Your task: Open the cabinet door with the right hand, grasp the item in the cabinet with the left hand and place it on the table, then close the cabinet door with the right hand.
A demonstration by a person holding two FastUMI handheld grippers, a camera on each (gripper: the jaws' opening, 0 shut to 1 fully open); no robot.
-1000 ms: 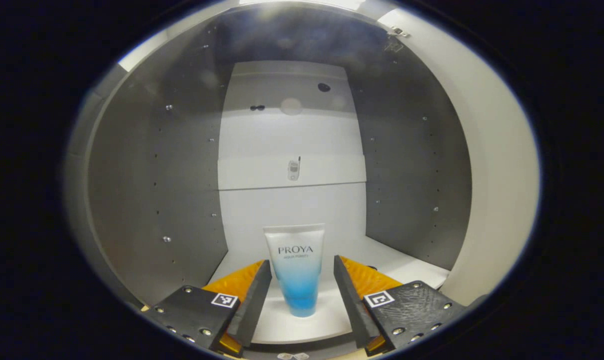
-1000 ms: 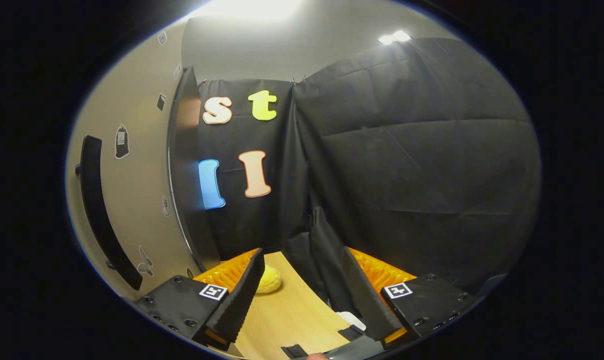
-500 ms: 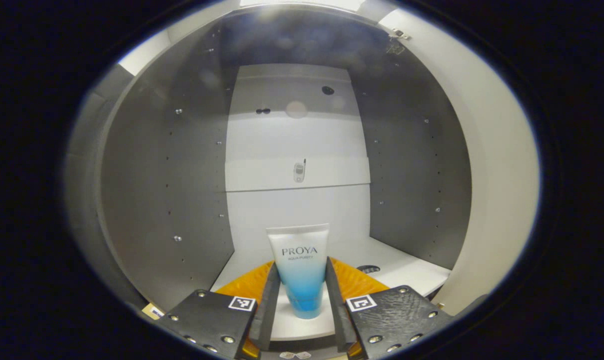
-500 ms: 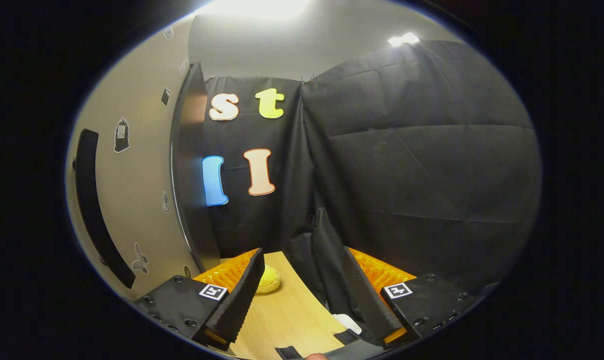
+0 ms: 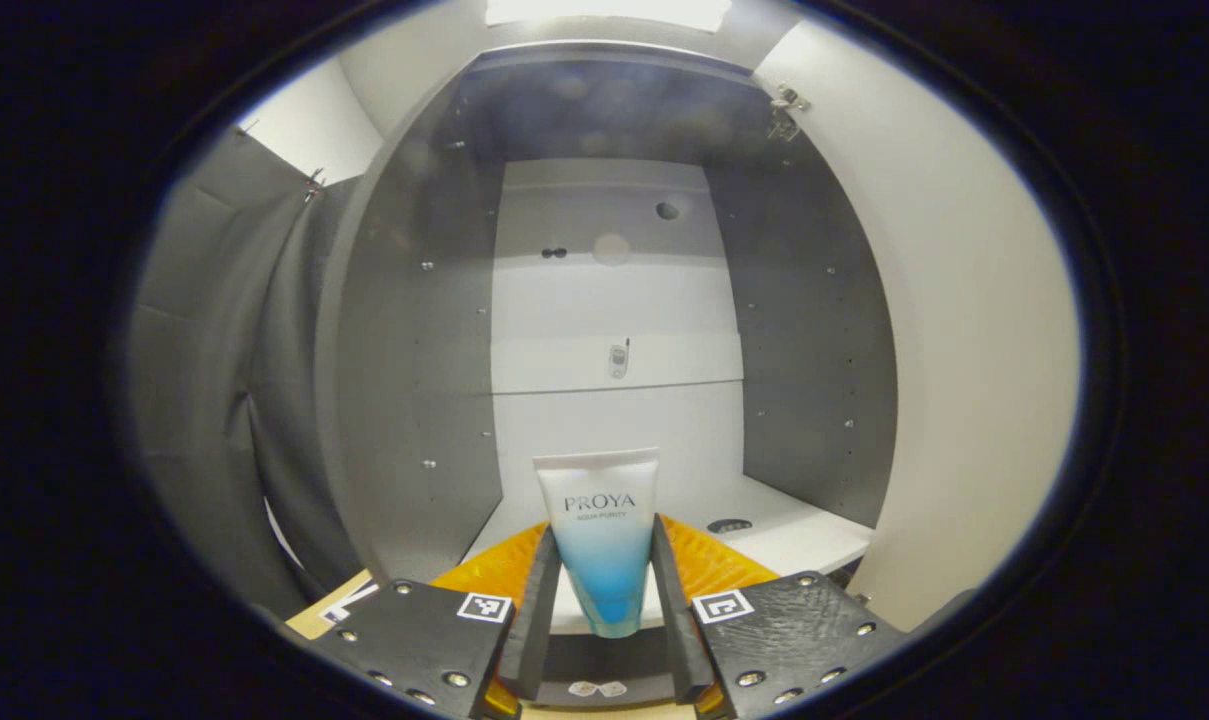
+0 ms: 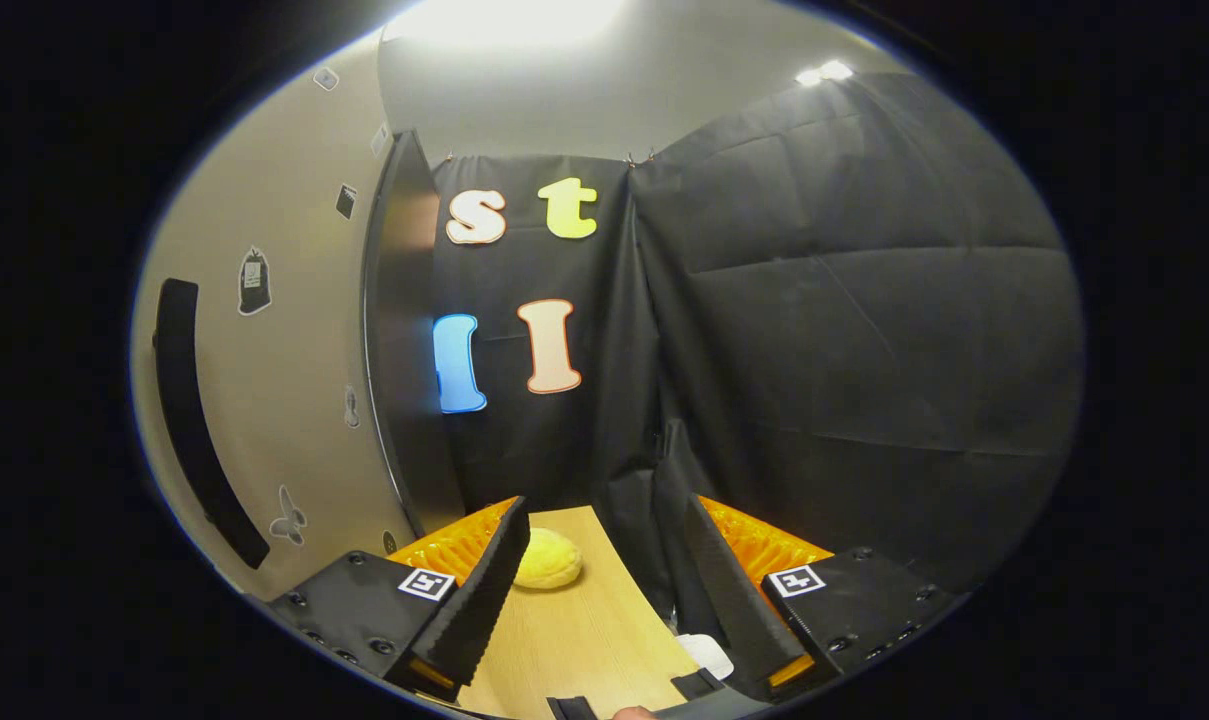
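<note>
White-to-blue tube [image 5: 600, 545] marked "PROYA", pinched by the left gripper [image 5: 601, 610], has drawn back from the cabinet [image 5: 414, 380]; right gripper [image 6: 604, 590] stays spread above the tabletop [image 6: 579, 630].

place: staged recording booth, not a lived-in home | cues: black cloth wall [image 6: 844, 330] draped on all sides | bare grey cabinet [image 5: 414, 350] with open door [image 6: 264, 400] | light wooden table [image 6: 574, 630] | ceiling lights [image 6: 504, 15]

A smooth plastic tube [image 5: 601, 540], matt grey cabinet walls [image 5: 414, 380], a light wood-grain table [image 6: 574, 640], black cloth [image 6: 844, 330].
</note>
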